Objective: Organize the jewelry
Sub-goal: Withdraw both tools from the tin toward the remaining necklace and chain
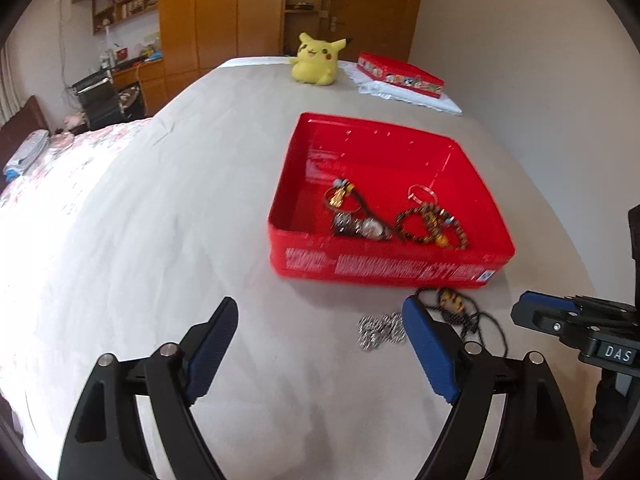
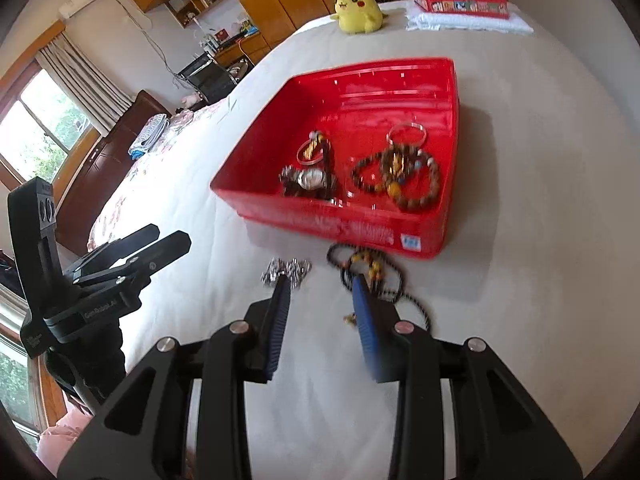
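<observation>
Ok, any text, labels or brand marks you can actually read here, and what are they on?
"DAS": right tool, label on its body.
"GenRobot.AI": left tool, on its body.
White print on the red tin front: too blurred to read.
Blue sticker on the tin: unreadable.

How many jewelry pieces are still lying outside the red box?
2. A silver chain lies on the bed before the red box, ahead of the right gripper. A black beaded necklace lies right of it, against the box's front wall.
</observation>
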`<action>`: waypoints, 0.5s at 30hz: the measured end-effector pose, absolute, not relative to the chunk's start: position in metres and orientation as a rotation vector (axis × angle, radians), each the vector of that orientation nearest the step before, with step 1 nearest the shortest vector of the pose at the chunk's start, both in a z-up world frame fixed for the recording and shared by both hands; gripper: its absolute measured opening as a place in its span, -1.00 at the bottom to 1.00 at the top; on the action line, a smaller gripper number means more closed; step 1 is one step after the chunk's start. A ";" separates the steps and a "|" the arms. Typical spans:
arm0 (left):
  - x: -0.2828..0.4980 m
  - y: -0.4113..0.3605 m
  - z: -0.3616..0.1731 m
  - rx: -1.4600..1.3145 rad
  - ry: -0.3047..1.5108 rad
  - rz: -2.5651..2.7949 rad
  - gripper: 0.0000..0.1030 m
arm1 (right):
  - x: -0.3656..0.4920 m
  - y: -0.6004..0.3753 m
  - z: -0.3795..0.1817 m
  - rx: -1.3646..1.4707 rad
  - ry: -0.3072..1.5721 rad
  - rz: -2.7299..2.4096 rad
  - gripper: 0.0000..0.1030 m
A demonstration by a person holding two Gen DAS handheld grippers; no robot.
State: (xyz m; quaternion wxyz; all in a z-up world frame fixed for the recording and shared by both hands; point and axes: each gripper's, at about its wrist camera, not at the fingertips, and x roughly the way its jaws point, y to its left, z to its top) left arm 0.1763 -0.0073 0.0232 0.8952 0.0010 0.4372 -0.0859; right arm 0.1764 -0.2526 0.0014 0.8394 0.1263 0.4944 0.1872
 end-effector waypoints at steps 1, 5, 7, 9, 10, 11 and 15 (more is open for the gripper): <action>0.174 -0.007 0.021 0.007 0.903 -0.168 0.64 | 0.174 -0.252 -0.001 0.268 1.046 0.396 -0.36; 0.163 -0.007 0.013 0.015 0.891 -0.146 0.66 | 0.163 -0.249 -0.009 0.279 1.044 0.399 -0.34; 0.159 -0.006 0.010 0.014 0.891 -0.147 0.66 | 0.158 -0.249 -0.011 0.282 1.040 0.396 -0.34; 0.154 -0.005 0.008 0.011 0.891 -0.148 0.66 | 0.155 -0.250 -0.014 0.286 1.038 0.391 -0.31; 0.154 -0.005 0.008 0.011 0.890 -0.147 0.66 | 0.155 -0.250 -0.015 0.289 1.037 0.389 -0.28; 0.151 -0.005 0.007 0.013 0.888 -0.144 0.67 | 0.153 -0.251 -0.016 0.291 1.036 0.384 -0.26; 0.145 -0.008 0.002 0.019 0.898 -0.154 0.68 | 0.148 -0.253 -0.021 0.291 1.034 0.369 -0.22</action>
